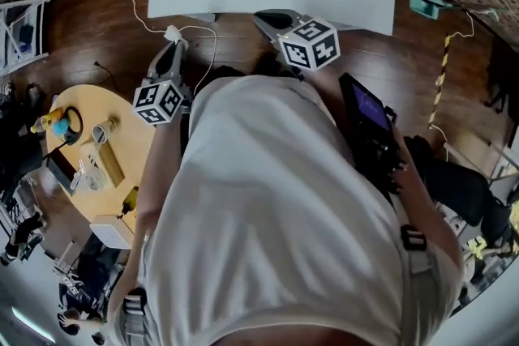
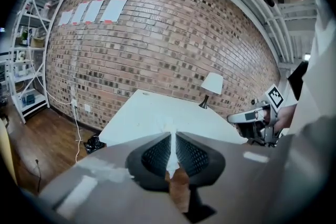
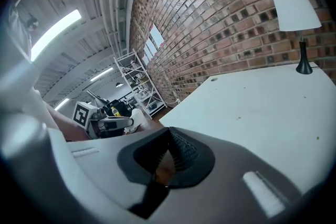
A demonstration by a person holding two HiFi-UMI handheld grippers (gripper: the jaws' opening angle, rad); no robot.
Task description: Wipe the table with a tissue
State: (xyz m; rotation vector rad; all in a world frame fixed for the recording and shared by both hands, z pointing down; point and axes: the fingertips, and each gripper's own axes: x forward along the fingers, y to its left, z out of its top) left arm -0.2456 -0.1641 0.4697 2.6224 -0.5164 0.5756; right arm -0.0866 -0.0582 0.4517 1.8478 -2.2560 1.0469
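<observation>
Left gripper: fingers closed flat on a white tissue, whose crumpled end stands out past the tips. It is held in the air just short of the near edge of the white table.
Right gripper: fingers pressed together with nothing between them, at the same table's near edge.
On the table, far side: a lamp with a white shade and dark stem, by the brick wall.

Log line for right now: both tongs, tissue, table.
left tongs: shut on tissue | right tongs: shut, empty | white table: ahead, tissue not on it | wiping: not yet begun
</observation>
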